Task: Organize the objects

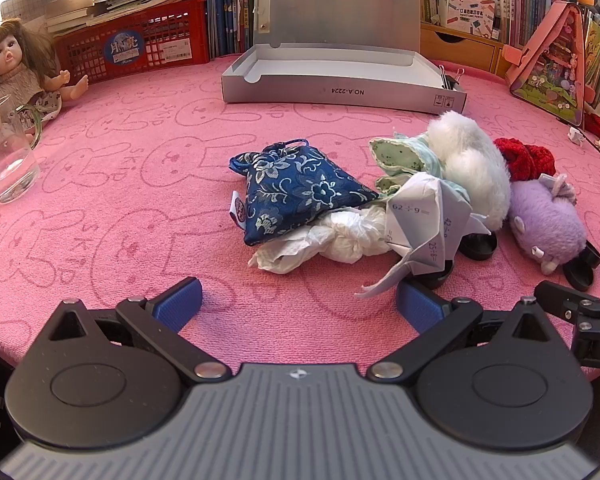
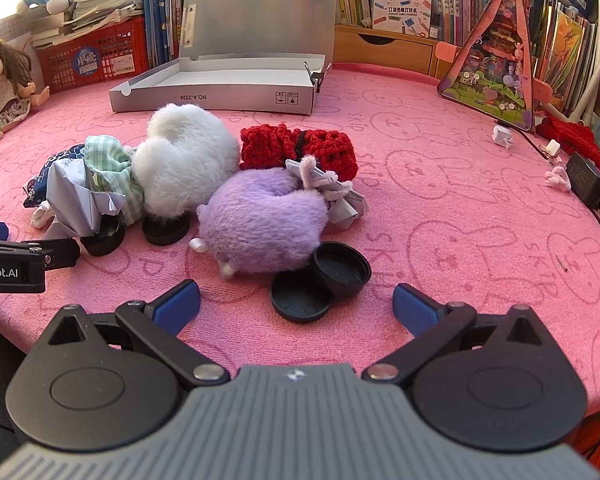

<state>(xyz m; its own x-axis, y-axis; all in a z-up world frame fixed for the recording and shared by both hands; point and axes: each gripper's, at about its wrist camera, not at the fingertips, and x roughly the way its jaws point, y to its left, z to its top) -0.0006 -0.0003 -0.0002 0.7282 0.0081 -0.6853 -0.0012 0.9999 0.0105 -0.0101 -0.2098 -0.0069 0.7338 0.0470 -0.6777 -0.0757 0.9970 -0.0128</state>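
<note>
A heap of small things lies on the pink cloth (image 1: 100, 200): a blue flowered pouch (image 1: 300, 188), crumpled white tissue (image 1: 332, 240), folded paper (image 1: 424, 224), a white plush (image 1: 472, 168) (image 2: 184, 160), a purple plush (image 2: 260, 228), a red crochet piece (image 2: 300, 148) and several black caps (image 2: 300, 300). Behind the heap a silver box (image 1: 340, 88) (image 2: 220, 92) stands with its lid up. My left gripper (image 1: 300, 304) is open, short of the pouch. My right gripper (image 2: 296, 304) is open, its fingers on either side of a black cap and cup (image 2: 342, 268).
A doll (image 1: 12, 68) and a glass pitcher (image 1: 4, 160) stand at the left. A red crate (image 1: 132, 44) of books and shelves of books line the back. A pink triangular toy case (image 2: 496, 68) and a black adapter (image 2: 588, 184) with its cable sit at the right.
</note>
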